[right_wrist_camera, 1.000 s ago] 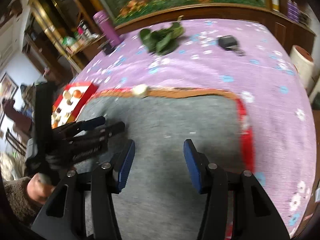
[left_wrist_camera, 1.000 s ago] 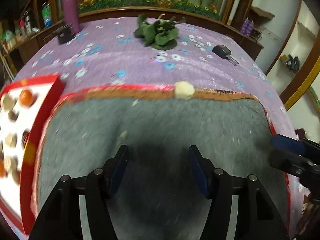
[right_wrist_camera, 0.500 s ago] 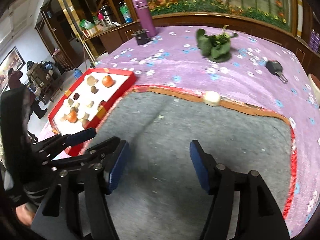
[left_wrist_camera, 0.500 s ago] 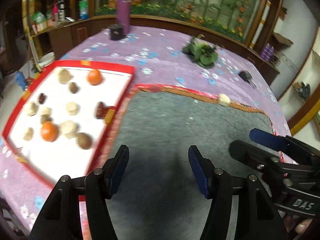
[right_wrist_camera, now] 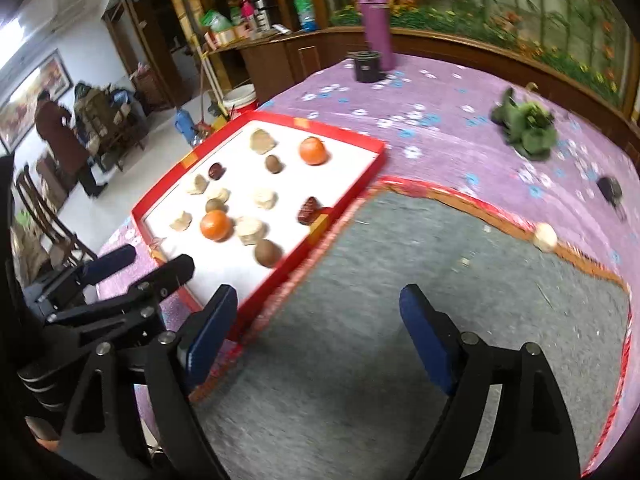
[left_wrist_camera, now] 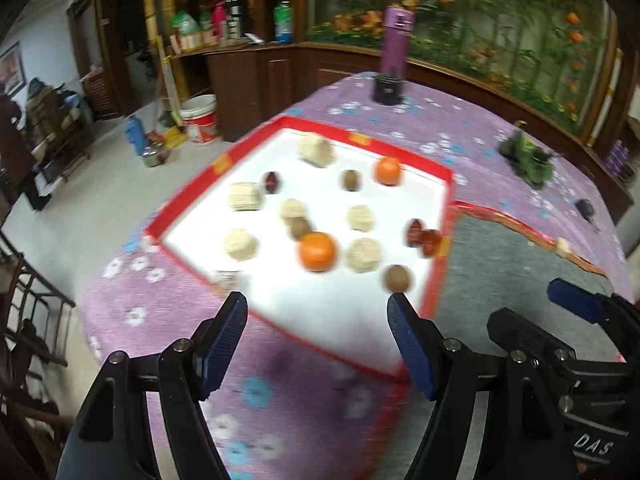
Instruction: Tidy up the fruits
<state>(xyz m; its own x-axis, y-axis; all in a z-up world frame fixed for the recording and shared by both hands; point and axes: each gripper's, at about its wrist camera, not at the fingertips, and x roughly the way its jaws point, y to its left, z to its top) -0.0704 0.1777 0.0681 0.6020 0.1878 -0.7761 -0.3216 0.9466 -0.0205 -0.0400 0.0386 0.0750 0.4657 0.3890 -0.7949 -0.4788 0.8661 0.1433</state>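
A purple bottle (right_wrist_camera: pixel 376 26) is stood upright behind a small black pot (right_wrist_camera: pixel 367 66) on the flowered purple tabletop (right_wrist_camera: pixel 440 92); a green plant (right_wrist_camera: pixel 526 126) is seen nearby.

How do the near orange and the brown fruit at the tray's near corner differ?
The near orange is bright orange and larger; the brown fruit is dull brown and smaller. The orange sits further inside the red tray, beside pale pieces; the brown fruit lies nearer the rim. Both are round and untouched.
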